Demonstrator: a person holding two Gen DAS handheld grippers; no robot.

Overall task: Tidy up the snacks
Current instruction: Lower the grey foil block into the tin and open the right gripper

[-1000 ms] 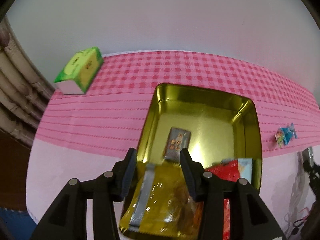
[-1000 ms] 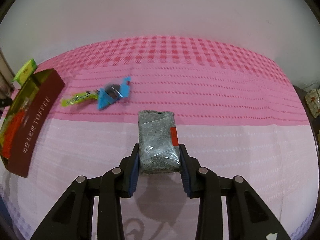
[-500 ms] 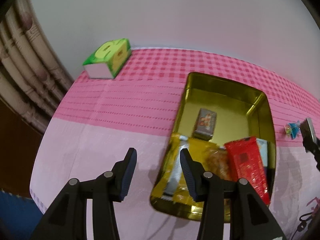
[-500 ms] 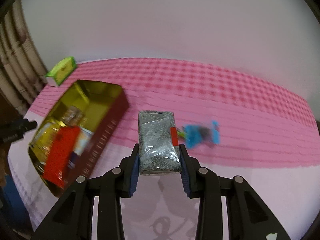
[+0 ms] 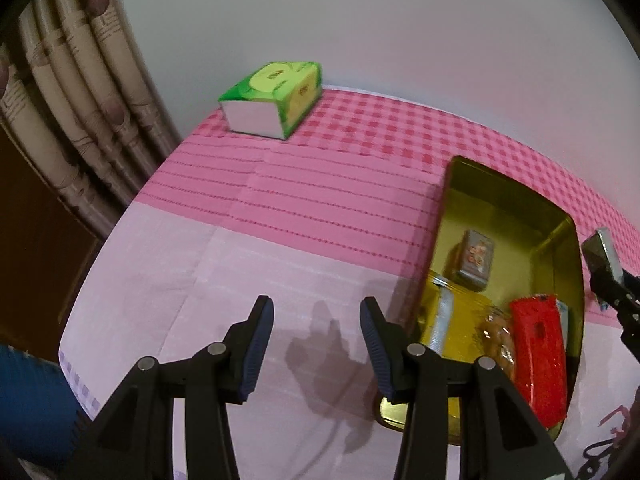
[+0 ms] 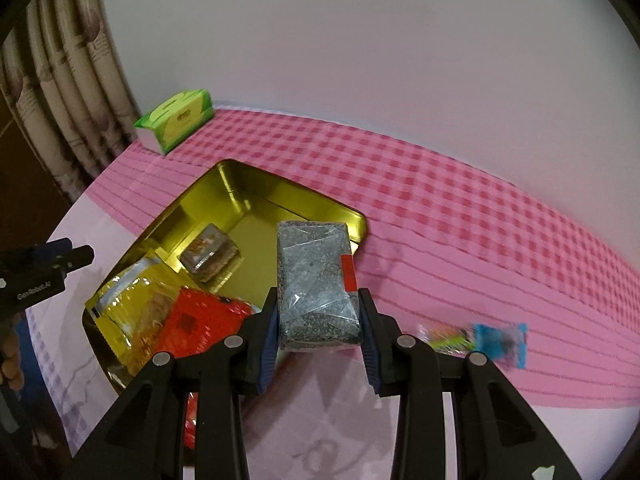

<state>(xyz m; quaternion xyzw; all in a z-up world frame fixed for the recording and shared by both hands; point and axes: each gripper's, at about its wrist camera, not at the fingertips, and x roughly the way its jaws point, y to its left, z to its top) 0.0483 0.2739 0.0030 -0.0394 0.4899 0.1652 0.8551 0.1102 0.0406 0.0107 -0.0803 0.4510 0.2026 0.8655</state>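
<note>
The right tongs (image 6: 318, 332) pinch a stiff-looking, clear-wrapped grey speckled block (image 6: 316, 284) by its long sides over the open gold metal tin (image 6: 240, 188), likely slippery film, while the left tongs (image 5: 316, 344) gape empty above the surface (image 5: 224, 272).

"GenRobot.AI" on the left gripper (image 6: 36, 276) body

We see a gold tin (image 6: 256, 184) lying open on the pink cloth, holding a yellow bag (image 6: 128, 312), a red packet (image 6: 192, 324) and a small grey pack (image 6: 208, 254), a clear-wrapped grey block (image 6: 316, 284) above its right edge, and a blue candy (image 6: 498, 342) lying to the right.
</note>
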